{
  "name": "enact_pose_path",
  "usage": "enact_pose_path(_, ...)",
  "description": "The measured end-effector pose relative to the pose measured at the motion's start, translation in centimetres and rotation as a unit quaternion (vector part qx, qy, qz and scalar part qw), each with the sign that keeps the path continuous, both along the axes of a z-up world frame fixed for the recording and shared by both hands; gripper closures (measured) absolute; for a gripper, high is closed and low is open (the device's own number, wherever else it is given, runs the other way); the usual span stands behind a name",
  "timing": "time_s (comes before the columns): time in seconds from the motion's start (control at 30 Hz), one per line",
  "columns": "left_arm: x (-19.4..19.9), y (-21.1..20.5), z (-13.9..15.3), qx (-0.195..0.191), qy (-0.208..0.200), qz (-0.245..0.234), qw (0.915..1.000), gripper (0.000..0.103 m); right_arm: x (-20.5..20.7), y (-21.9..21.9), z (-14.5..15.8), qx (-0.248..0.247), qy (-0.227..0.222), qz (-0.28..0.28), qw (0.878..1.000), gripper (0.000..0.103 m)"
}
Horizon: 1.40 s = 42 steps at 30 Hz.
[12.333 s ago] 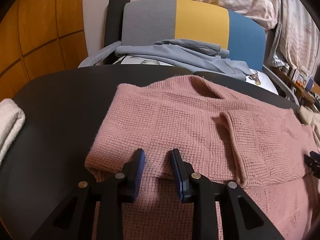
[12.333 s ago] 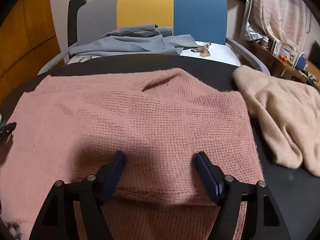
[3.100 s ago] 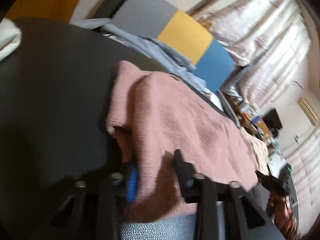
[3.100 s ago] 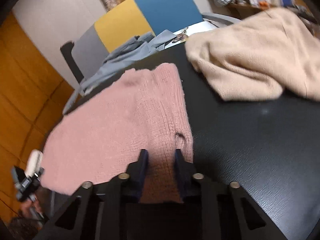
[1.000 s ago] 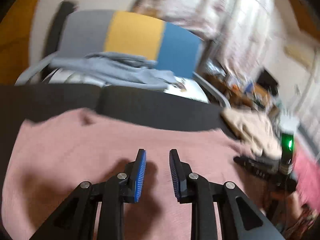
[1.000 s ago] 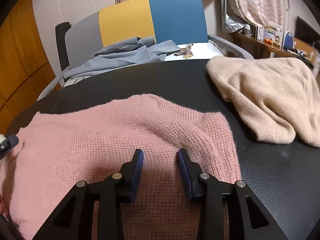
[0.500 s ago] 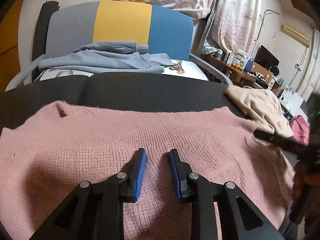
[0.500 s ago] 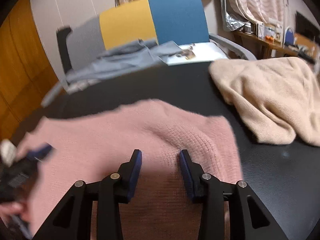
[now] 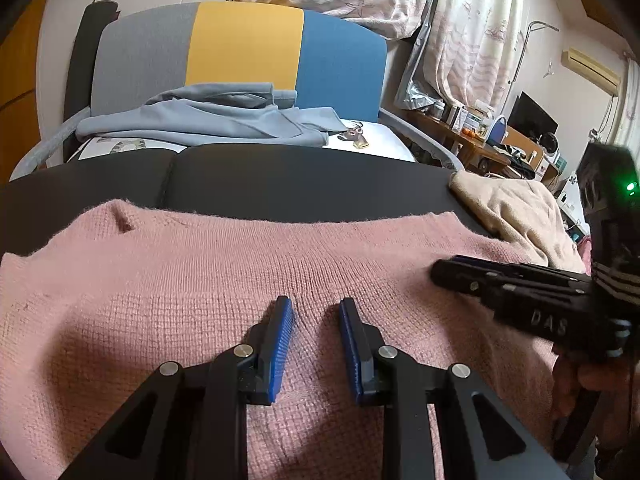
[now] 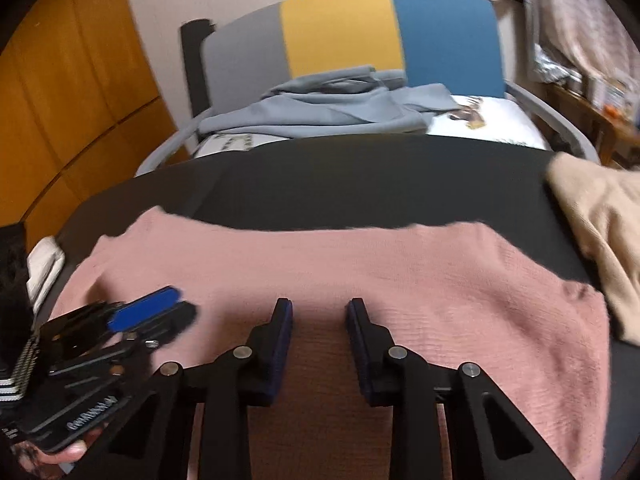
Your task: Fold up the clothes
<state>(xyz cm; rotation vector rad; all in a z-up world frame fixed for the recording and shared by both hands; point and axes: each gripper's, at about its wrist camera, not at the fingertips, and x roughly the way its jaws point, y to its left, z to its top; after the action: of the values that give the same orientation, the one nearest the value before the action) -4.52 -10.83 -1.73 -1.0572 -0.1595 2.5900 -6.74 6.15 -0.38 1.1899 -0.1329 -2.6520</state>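
A pink knit sweater (image 9: 200, 280) lies folded flat on the black table (image 9: 300, 184), its far edge running straight from left to right. My left gripper (image 9: 316, 312) hovers low over the sweater's near middle, open by a narrow gap, with nothing between its blue pads. The right gripper (image 9: 444, 272) comes in from the right, over the sweater's right end. In the right wrist view that right gripper (image 10: 319, 312) stands open over the pink sweater (image 10: 380, 264), also holding nothing. There the left gripper (image 10: 168, 308) lies at the lower left, held by a hand (image 10: 68, 452).
A beige sweater (image 10: 600, 220) is heaped on the table's right side, touching the pink one's corner. A white cloth (image 10: 44, 264) sits at the left edge. Behind the table stands a grey, yellow and blue chair (image 9: 240, 44) with a grey garment (image 9: 208, 116) on it.
Over the last second the right gripper has come in toward the left one above the sweater, and its jaws have narrowed a little. The left gripper has held its place.
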Motion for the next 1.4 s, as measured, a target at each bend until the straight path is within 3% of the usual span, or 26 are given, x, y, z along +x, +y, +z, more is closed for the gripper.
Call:
enact_pose_path(0.1,-0.1,-0.1,0.0,0.005,-0.001,-0.001,1.0000,0.079,0.2,2.6,-0.2,0.023,-0.006,-0.042,0.999,0.077)
enact_pose_path(0.17,-0.1,-0.1,-0.1,0.006,-0.001,-0.002,1.0000,0.079,0.2,3.9,-0.6,0.025,-0.012,-0.056,0.998,0.088)
enact_pose_path(0.27,-0.1,0.0,0.0,0.005,-0.001,-0.002,1.0000,0.079,0.3,4.1,-0.9,0.038,-0.006,-0.062,0.997,0.089)
enact_pose_path(0.37,-0.1,-0.6,0.5,0.008,-0.003,0.006,0.9999,0.079,0.4,2.6,-1.0,0.089,0.007,-0.059,0.994,0.088)
enact_pose_path(0.43,-0.4,-1.7,1.2,0.011,-0.005,0.026,0.9996,0.080,0.3,2.2,-1.1,0.105,0.011,-0.056,0.993,0.087)
enact_pose_path(0.57,-1.0,-4.3,2.4,0.004,-0.007,0.075,0.9971,0.080,0.2,3.1,-1.1,0.082,0.011,-0.056,0.995,0.087)
enact_pose_path(0.73,-2.2,-11.2,0.4,-0.019,-0.051,0.183,0.9815,0.081,0.4,3.0,-1.2,0.080,0.012,-0.056,0.995,0.087)
enact_pose_path(0.8,-1.8,-13.5,-0.4,0.038,-0.052,0.192,0.9793,0.085,0.4,2.9,-1.2,0.082,0.013,-0.055,0.995,0.087)
enact_pose_path(0.87,-1.7,-14.1,-0.7,0.062,-0.054,0.193,0.9778,0.085,0.3,2.9,-1.2,0.082,0.013,-0.055,0.995,0.087)
enact_pose_path(1.03,-1.7,-12.2,-0.6,0.006,-0.042,0.193,0.9802,0.085,0.2,2.7,-1.2,0.086,0.014,-0.055,0.995,0.087)
enact_pose_path(1.2,-2.2,-12.0,-0.1,-0.023,-0.047,0.177,0.9828,0.084,0.2,2.9,-1.3,0.080,0.014,-0.054,0.995,0.087)
enact_pose_path(1.3,-1.7,-11.1,0.7,-0.095,-0.036,0.164,0.9812,0.082,0.2,3.0,-1.2,0.074,0.014,-0.054,0.996,0.087)
enact_pose_path(1.4,0.3,-9.8,1.7,-0.123,-0.013,0.157,0.9798,0.082,0.2,3.2,-1.2,0.064,0.012,-0.054,0.996,0.087)
